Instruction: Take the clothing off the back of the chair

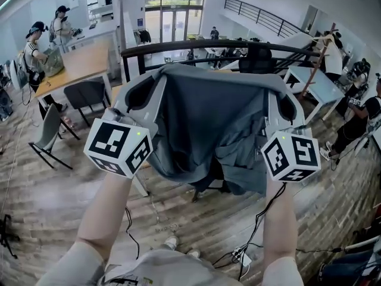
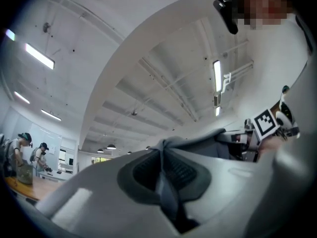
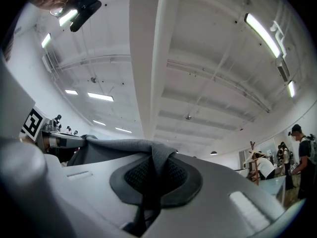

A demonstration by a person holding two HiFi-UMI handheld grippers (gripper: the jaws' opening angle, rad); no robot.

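1. Broadly, the wooden floor (image 1: pixel 71 201) is offering open room near the person, while a black rail (image 1: pixel 196 45) is curving just behind the lifted cloth and a grey chair (image 1: pixel 88 93) is standing well to the left.
2. The grey garment (image 1: pixel 202 124) is hanging spread between both grippers, its top edge stretched almost level and its folds drooping over the dark chair (image 1: pixel 209 173) below. Whether the hem is clear of the chair back I cannot tell.
3. The left gripper (image 2: pixel 162 157) is pinching one top corner, its jaws closed tight on a fold of fabric.
4. The right gripper (image 3: pixel 154 162) is doing likewise at the other corner, its jaws clamped on a bunched ridge of cloth.
5. To finish the lift well, I judge both hands should be rising evenly and drawing toward the person, keeping the top edge taut so nothing is catching on the chair back or the rail.
6. Floor cables (image 1: pixel 247 252) are lying near the feet, so stepping back calls for care.
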